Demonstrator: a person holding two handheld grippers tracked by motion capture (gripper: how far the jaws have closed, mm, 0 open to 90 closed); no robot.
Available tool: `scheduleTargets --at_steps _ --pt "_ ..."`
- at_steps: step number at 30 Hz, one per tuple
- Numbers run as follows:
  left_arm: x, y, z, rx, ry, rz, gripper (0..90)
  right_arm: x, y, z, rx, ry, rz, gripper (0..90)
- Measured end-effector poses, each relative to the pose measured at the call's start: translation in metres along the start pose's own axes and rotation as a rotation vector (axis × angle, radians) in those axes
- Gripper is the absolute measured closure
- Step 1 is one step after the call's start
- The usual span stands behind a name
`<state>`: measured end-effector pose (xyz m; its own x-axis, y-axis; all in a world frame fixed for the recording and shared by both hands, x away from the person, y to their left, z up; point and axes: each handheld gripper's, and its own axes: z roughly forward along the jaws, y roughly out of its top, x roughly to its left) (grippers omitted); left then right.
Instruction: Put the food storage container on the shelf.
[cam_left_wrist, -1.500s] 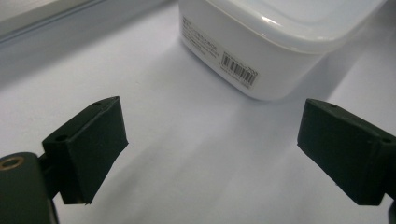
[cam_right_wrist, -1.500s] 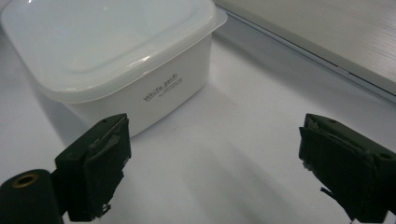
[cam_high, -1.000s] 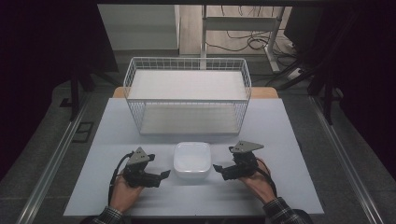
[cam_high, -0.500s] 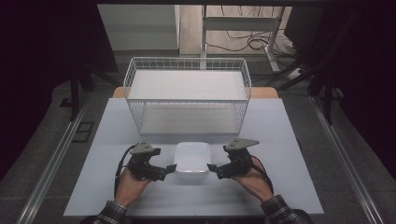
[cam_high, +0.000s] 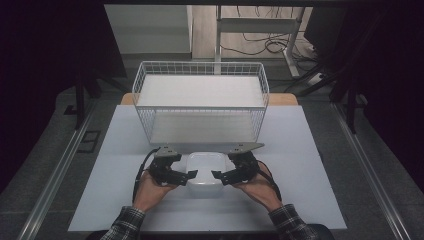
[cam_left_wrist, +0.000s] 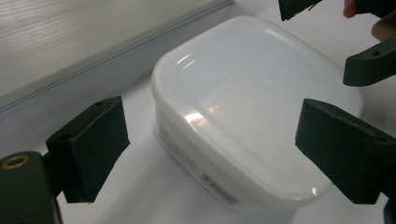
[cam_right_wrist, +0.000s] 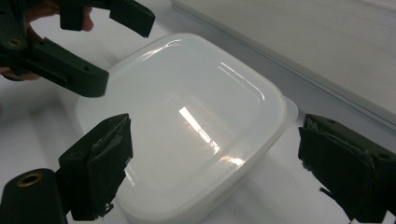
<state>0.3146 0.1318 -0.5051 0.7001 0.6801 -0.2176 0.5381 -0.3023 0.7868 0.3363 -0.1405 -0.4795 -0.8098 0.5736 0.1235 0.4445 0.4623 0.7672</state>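
Note:
A white lidded plastic container (cam_high: 204, 173) sits on the table near the front, in front of the wire basket. My left gripper (cam_high: 186, 168) is at its left side, open, with one jaw on either side of the container's near corner (cam_left_wrist: 243, 107) and neither touching it. My right gripper (cam_high: 224, 168) mirrors it on the right side, also open, its jaws straddling the container (cam_right_wrist: 187, 116) with gaps on both sides. In each gripper view the other gripper appears beyond the lid: the right gripper (cam_left_wrist: 334, 37) and the left gripper (cam_right_wrist: 102, 44).
A white wire basket (cam_high: 200, 75) with a white liner stands behind the container, across the middle of the pale table (cam_high: 310, 165). Dark floor, cables and a metal stand leg (cam_high: 218, 30) lie beyond the table.
Both grippers have moved inward and slightly forward, closing in on the container from left and right. The container has stayed where it was.

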Motion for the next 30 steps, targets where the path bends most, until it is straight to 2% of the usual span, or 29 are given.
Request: scheduleTargets --at_steps 2,5,6,7,8,11,12,13,14,18,19,20,23,26,27,28,29,30 --pt "0.0 0.0 0.003 0.008 -0.001 0.003 9.3 -0.001 -0.001 0.002 0.0 0.002 0.01 9.9" --pt "0.002 -0.003 0.004 -0.004 -0.04 -0.024 11.0 -0.004 -0.005 0.008 0.037 0.015 0.037 9.5" --pt "0.002 -0.005 0.003 -0.006 -0.085 -0.048 18.7 -0.006 -0.007 0.01 0.044 0.038 0.071 13.3" --pt "0.002 -0.005 0.003 -0.006 -0.085 -0.048 21.2 -0.006 -0.007 0.01 0.044 0.038 0.071 13.3" --pt "0.0 -0.006 0.002 -0.007 -0.079 -0.055 21.9 -0.006 -0.007 0.008 0.047 0.056 0.07 17.1" --pt "-0.002 -0.006 -0.002 0.006 -0.078 -0.062 26.5 -0.005 -0.008 0.005 0.041 0.052 0.057 20.5" --pt "-0.003 -0.008 -0.005 0.009 -0.081 -0.082 28.8 -0.005 -0.009 0.001 0.048 0.057 0.073 26.6" --pt "-0.003 -0.008 -0.005 0.009 -0.081 -0.082 30.3 -0.005 -0.009 0.001 0.048 0.057 0.073 26.6" --pt "-0.005 -0.01 -0.008 0.009 -0.08 -0.101 31.7 -0.006 -0.009 -0.002 0.061 0.066 0.094 30.2" --pt "-0.008 -0.011 -0.01 0.018 -0.079 -0.107 34.1 -0.005 -0.008 -0.003 0.078 0.062 0.117 31.0" --pt "-0.007 -0.011 -0.01 0.023 -0.108 -0.117 37.1 -0.006 -0.009 -0.002 0.093 0.088 0.134 26.7" --pt "-0.007 -0.012 -0.008 0.013 -0.112 -0.121 36.6 -0.007 -0.01 -0.001 0.096 0.093 0.153 26.1" --pt "-0.006 -0.011 -0.007 0.019 -0.111 -0.126 36.5 -0.009 -0.011 0.0 0.08 0.095 0.166 27.4" --pt "-0.008 -0.012 -0.013 0.021 -0.102 -0.136 42.4 -0.006 -0.01 -0.005 0.092 0.078 0.183 38.9" --pt "-0.008 -0.012 -0.013 0.021 -0.102 -0.136 46.4 -0.006 -0.01 -0.005 0.092 0.078 0.183 38.9" --pt "-0.009 -0.015 -0.018 0.011 -0.106 -0.15 49.7 -0.004 -0.01 -0.012 0.089 0.073 0.208 51.1" --pt "-0.009 -0.015 -0.018 0.011 -0.106 -0.15 53.5 -0.004 -0.01 -0.012 0.089 0.073 0.208 51.1" --pt "-0.01 -0.017 -0.021 0.005 -0.104 -0.15 56.5 -0.001 -0.011 -0.019 0.085 0.066 0.216 57.9"
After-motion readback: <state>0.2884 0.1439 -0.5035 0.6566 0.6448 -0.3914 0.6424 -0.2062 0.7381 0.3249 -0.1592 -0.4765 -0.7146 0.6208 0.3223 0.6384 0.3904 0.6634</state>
